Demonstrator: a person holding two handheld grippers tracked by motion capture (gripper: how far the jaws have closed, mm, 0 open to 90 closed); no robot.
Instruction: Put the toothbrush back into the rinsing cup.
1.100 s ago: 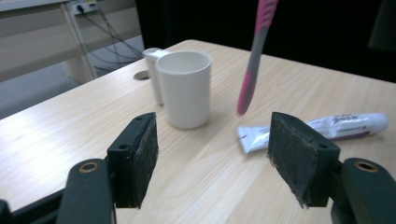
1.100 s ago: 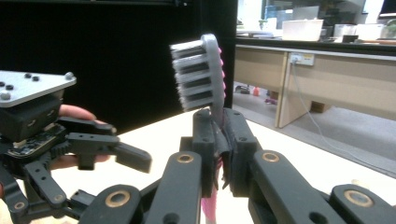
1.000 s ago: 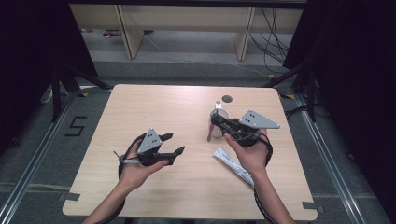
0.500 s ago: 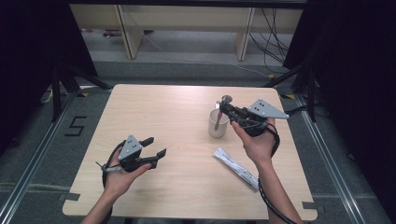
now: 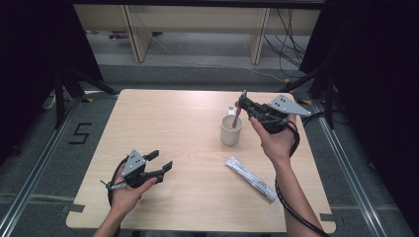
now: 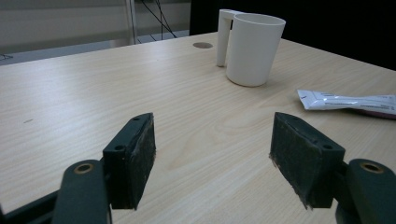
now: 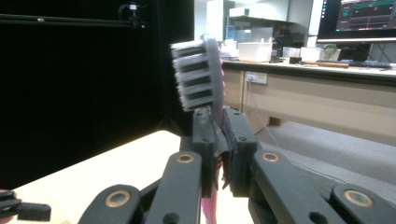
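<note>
My right gripper (image 5: 242,102) is shut on a toothbrush (image 5: 237,117) with a pink handle. It holds the brush over the white mug (image 5: 231,132) at the table's right middle, and the handle's lower end reaches down to the mug's mouth. In the right gripper view the bristle head (image 7: 198,77) stands up above the closed right gripper (image 7: 217,135). My left gripper (image 5: 160,160) is open and held low near the table's front left. In the left gripper view its pads (image 6: 135,158) stand wide apart around bare wood, with the mug (image 6: 254,49) far ahead.
A white toothpaste tube (image 5: 250,178) lies on the wooden table (image 5: 173,118) in front of the mug, and it lies at the right (image 6: 348,101) in the left gripper view. Shelving and cables stand beyond the table's far edge, with dark curtains at both sides.
My left gripper has dropped and pulled back toward the front left corner. My right gripper has lifted toward the far right with the toothbrush, uncovering the mug.
</note>
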